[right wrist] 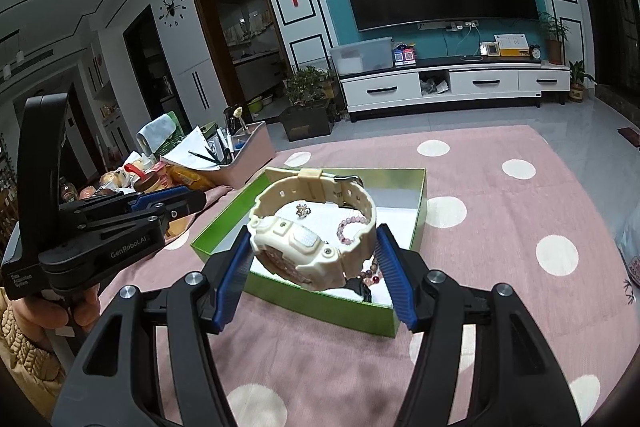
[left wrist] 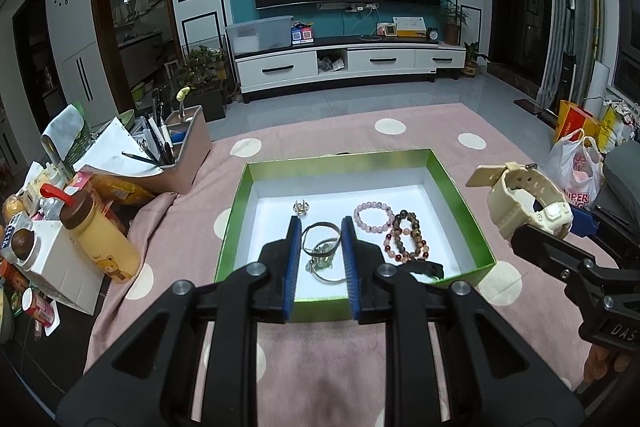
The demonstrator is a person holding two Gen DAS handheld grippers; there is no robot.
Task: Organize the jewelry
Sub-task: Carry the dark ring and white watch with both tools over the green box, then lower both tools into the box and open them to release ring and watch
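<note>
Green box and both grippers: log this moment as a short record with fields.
container: green box, white inside, on the pink dotted cloth
in box: pink bead bracelet, dark bead bracelet, metal bangles, small ornament, black item at the near edge
right gripper: shut on cream watch, held above the box
left gripper: open, holds nothing, over the bangles
left of box: pen organizer, bear bottle

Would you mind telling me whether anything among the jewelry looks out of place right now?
Only the cream watch: it is held above the green box by the right hand-held gripper, while the bead bracelets and bangles lie inside.
</note>
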